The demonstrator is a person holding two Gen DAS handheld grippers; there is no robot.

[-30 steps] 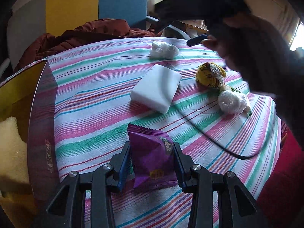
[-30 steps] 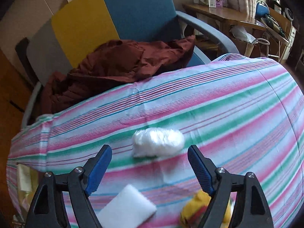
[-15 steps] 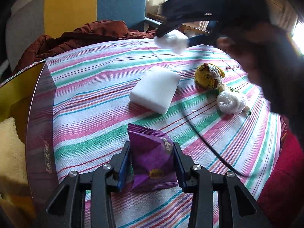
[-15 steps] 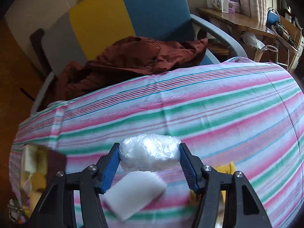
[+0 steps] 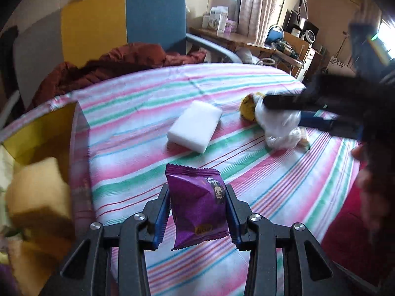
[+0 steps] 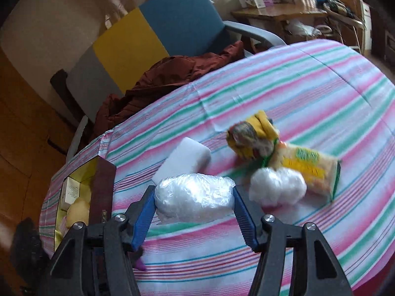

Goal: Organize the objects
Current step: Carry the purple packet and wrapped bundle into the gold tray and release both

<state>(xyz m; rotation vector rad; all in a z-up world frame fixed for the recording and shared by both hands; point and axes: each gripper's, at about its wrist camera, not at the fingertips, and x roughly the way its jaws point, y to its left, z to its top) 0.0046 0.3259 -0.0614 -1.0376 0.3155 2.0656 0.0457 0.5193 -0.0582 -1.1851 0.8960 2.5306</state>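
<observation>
My left gripper [image 5: 197,193] is shut on a purple snack packet [image 5: 198,209], held upright just above the striped tablecloth [image 5: 138,162]. My right gripper [image 6: 193,194] is shut on a clear-wrapped white bundle [image 6: 195,201], held off the table. In the left wrist view that bundle [image 5: 276,116] hangs at the right, over a second white bundle [image 6: 276,187] that lies on the cloth. A white sponge block [image 5: 195,129] lies mid-table, with a yellow wrapped item [image 6: 251,138] and a yellow-green packet [image 6: 311,172] to its right.
An open box [image 6: 102,185] with a gold lining stands at the table's left edge and holds a yellow sponge [image 5: 37,187] and other small items. A blue, yellow and grey chair [image 5: 123,19] with a brown jacket [image 5: 118,61] stands behind the table. A person's hand shows at the right.
The right gripper closed on the white bundle at the far side of the table, lifted it and carried it nearer, over the other bundle. The left gripper rose a little with the purple packet.
</observation>
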